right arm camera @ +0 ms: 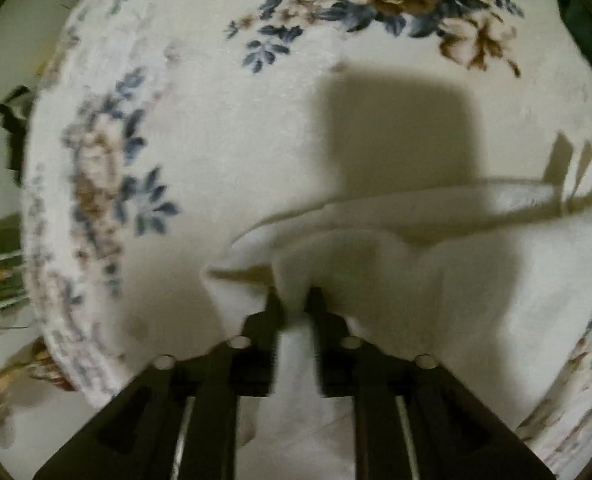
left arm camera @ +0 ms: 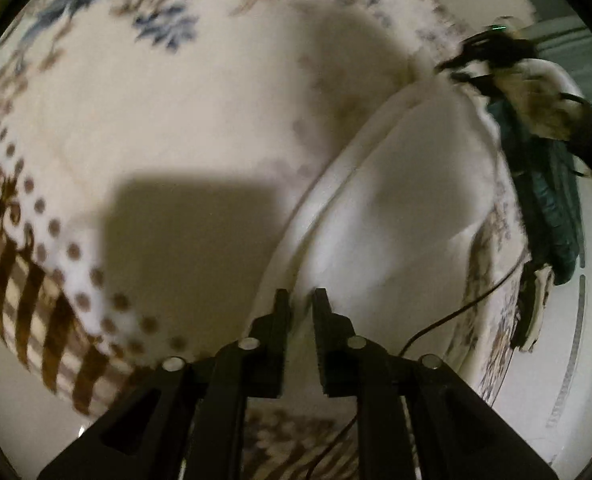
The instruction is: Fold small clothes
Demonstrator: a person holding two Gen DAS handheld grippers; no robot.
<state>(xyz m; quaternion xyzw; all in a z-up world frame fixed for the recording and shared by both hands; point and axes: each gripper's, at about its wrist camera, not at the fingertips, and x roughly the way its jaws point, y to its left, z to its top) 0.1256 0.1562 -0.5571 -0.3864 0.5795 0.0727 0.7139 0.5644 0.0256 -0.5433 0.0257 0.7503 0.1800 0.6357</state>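
Blurring white garment [right arm camera: 435, 280], right claw [right arm camera: 294, 300] pinching fold

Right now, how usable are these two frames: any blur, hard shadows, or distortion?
Left wrist view: strong fisheye bending, motion smear on the floral blanket, a hard blocky shadow beside the white garment. Right wrist view: less smeared, dim warm light, the same kind of shadow above the right gripper.

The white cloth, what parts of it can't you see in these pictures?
- Left wrist view: the white cloth is blurred; the left hand-held gripper covers its near edge.
- Right wrist view: the right hand-held gripper hides the pinched fold; the picture edge cuts off the cloth's right side.
- What kind of garment it is: cannot tell.
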